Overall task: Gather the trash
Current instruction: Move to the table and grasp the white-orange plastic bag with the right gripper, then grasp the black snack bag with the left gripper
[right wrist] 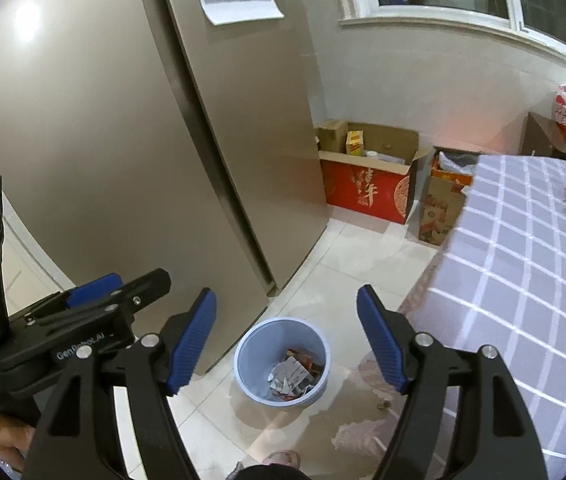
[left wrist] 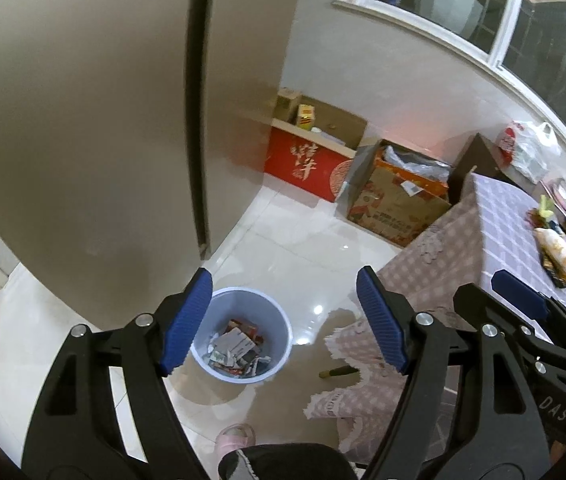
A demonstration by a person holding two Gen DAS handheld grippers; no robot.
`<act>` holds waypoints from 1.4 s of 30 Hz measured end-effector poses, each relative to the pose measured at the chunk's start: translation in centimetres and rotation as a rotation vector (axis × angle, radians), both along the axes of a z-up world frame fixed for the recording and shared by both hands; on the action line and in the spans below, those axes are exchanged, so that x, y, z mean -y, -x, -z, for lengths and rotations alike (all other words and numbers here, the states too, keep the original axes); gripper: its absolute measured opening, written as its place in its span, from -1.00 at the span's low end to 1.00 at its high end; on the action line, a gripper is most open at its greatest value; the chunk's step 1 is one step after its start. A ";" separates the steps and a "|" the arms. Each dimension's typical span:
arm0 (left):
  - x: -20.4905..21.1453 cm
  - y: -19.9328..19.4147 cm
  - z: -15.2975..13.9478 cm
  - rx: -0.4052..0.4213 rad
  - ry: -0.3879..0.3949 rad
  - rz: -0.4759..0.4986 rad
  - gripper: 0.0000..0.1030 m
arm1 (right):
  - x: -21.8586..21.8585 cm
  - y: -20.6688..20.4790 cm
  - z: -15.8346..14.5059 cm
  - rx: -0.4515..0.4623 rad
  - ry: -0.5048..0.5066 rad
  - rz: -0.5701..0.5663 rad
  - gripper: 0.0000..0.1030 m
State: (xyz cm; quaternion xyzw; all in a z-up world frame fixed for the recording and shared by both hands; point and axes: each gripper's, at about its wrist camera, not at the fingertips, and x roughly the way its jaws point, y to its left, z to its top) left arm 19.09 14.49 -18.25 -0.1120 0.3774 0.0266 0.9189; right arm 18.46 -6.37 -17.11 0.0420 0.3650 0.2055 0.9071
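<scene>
Grippers, left [left wrist: 283,320] and right [right wrist: 287,336], gaping empty above bin [left wrist: 279,320] of wrappers [left wrist: 239,348]: swing toward table [left wrist: 495,216], pinch next scrap squarely.

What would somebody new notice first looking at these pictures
The light blue trash bin on the white tile floor draws the eye, with crumpled wrappers lying in its bottom, right beside the big beige fridge. The left gripper and right gripper both hang open and empty above it. To the right stands a table under a checked cloth.
</scene>
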 end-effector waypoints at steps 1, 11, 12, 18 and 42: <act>0.6 0.0 -0.2 0.003 0.000 0.010 0.45 | 0.7 0.2 -0.3 0.004 -0.001 0.006 0.39; 11.9 -0.7 -2.4 0.015 -0.015 0.204 0.51 | 13.6 1.9 -2.5 0.025 -0.001 0.175 0.41; 13.7 -1.0 -2.6 0.016 -0.022 0.233 0.52 | 15.3 1.9 -2.6 0.026 0.004 0.199 0.41; 22.4 -3.0 -3.0 -0.003 -0.032 0.369 0.55 | 23.9 1.7 -2.7 0.019 0.042 0.313 0.48; 32.1 -10.0 -0.4 -0.128 0.118 0.398 0.55 | 32.9 -6.1 0.2 -0.025 0.148 0.265 -0.21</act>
